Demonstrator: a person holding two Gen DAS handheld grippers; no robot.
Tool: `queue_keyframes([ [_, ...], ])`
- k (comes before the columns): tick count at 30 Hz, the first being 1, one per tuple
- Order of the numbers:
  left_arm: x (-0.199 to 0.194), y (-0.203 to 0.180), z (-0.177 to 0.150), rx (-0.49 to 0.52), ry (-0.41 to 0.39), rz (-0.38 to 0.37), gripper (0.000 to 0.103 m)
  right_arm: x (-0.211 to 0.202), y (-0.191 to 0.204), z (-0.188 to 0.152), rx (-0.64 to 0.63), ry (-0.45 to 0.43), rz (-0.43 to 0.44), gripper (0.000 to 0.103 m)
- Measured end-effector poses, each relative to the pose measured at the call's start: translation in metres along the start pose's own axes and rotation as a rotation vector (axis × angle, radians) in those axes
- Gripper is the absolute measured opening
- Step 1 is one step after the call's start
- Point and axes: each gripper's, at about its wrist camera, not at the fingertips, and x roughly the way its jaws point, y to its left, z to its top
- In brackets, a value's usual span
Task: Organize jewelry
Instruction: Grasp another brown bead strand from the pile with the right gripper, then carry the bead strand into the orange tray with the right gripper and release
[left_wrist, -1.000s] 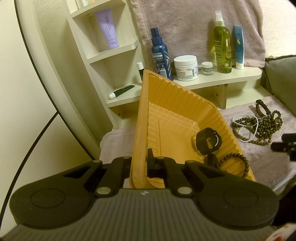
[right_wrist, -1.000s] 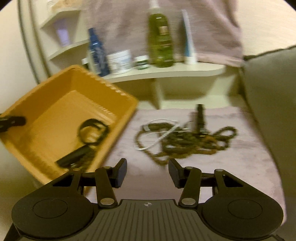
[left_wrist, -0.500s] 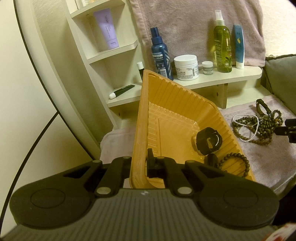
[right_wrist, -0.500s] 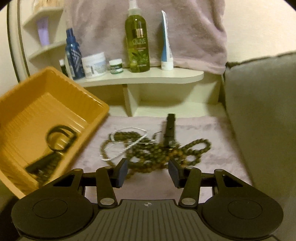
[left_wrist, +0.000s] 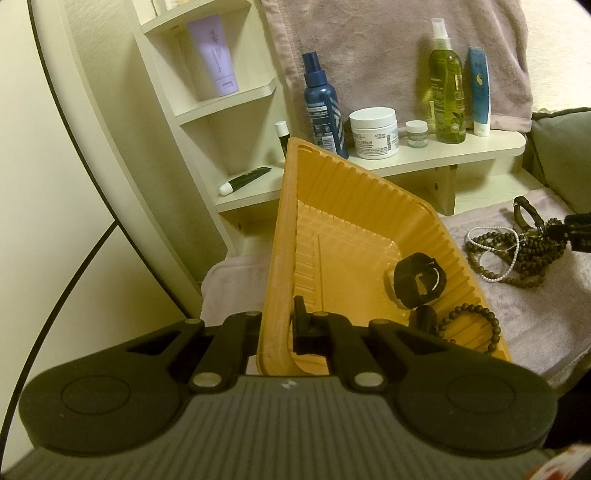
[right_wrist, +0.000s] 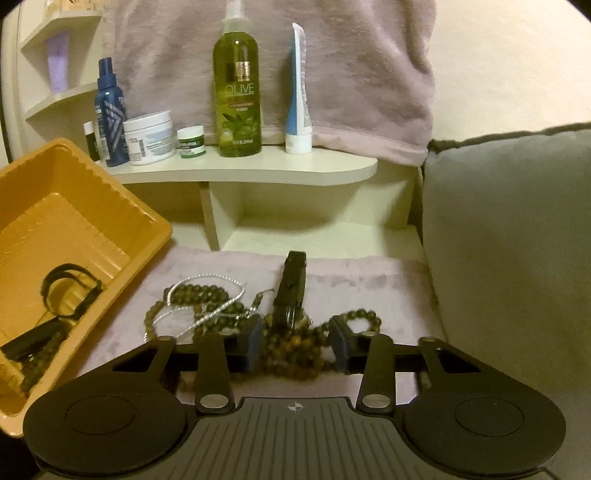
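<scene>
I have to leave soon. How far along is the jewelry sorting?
Done: a black watch and bead bracelet lie in the orange tray, which the left gripper clamps by its rim. In hand: the right gripper is closing around the bead pile. Left: that pile, the silver chain, the black strap.

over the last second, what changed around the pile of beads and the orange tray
The right gripper came forward over the brown wooden bead strand on the mauve cloth; its jaws are closing around the beads. The left gripper stays clamped on the orange plastic tray, tray contents unmoved.

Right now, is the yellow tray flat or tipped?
Tipped: the left gripper lifts the yellow tray by its rim, and jewelry has slid to its low side.
</scene>
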Motion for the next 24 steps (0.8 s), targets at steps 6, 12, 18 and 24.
queue_keyframes([
  [6,0.001,0.001,0.0,0.0,0.002,-0.001,0.004,0.021,0.005,0.006,-0.009,0.01,-0.014,0.031],
  [12,0.001,0.001,0.0,0.0,0.002,-0.001,0.004,0.039,0.01,0.009,-0.006,0.033,-0.032,0.027],
  [18,0.001,0.001,-0.001,-0.001,0.002,0.0,0.004,0.032,0.008,0.009,0.008,0.022,-0.035,0.017],
  [24,0.001,0.001,-0.001,-0.002,0.002,-0.002,0.004,0.007,0.002,0.009,0.01,-0.021,-0.031,0.017],
])
